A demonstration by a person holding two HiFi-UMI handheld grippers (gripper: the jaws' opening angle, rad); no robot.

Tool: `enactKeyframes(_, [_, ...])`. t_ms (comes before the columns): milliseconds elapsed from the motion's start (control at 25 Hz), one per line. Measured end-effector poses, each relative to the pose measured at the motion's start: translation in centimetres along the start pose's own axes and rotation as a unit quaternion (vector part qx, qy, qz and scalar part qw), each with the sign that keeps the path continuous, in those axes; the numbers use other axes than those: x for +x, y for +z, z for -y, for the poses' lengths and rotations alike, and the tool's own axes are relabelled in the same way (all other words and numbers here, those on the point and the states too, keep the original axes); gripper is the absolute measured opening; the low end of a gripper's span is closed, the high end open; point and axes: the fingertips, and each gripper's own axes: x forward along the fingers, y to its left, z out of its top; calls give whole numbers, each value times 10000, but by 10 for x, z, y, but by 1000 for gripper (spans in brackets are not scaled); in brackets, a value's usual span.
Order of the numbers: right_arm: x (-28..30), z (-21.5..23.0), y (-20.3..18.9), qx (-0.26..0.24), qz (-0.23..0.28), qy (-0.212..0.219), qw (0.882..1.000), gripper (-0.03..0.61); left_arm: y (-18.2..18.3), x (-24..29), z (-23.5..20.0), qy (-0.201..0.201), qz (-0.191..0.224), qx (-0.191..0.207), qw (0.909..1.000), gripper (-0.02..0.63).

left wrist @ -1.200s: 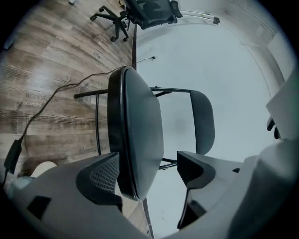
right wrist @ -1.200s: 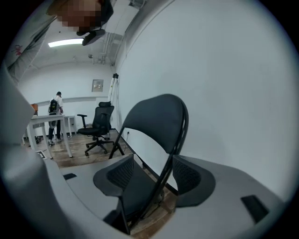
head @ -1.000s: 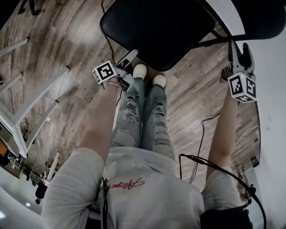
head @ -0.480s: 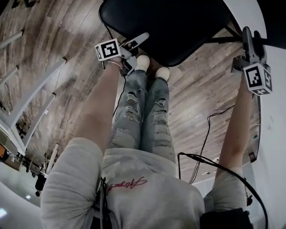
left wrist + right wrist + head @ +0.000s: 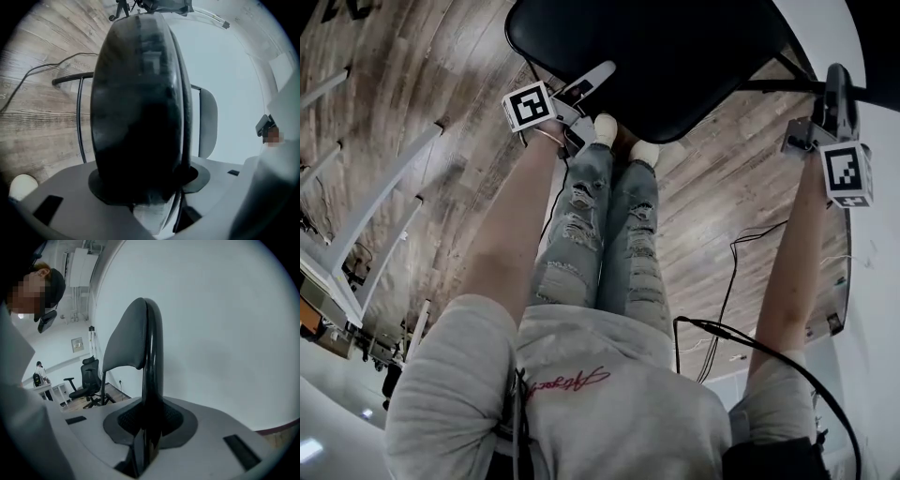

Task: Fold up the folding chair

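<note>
Wood-plank floor (image 5: 412,94) is seen beneath the folding chair (image 5: 647,56), which is stood just ahead of the person's shoes (image 5: 605,127). The chair's padded seat (image 5: 136,117) is grasped at its near edge by the left claw (image 5: 602,73), whose jaws have just been closed onto it. At the chair's right side, its black frame tube (image 5: 152,357) is clenched between the jaws of the right claw (image 5: 839,80), likewise just closed.

Grey sweatshirt (image 5: 619,422) with red script (image 5: 567,382), ripped blue jeans (image 5: 581,234), white shoes (image 5: 606,127).
</note>
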Motion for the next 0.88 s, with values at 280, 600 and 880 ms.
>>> enactKeyframes(280, [-15, -14, 27, -402, 51, -165, 9990, 67, 8, 14, 59, 447, 2, 65, 9990, 252])
enactKeyframes(600, [-11, -20, 45, -925, -339, -50, 9951, 66, 22, 54, 134, 1619, -26, -278, 9864, 223])
enactKeyframes(880, [-1, -13, 84, -1313, -388, 118, 9905, 66, 39, 113, 215, 2143, -31, -442, 9758, 192])
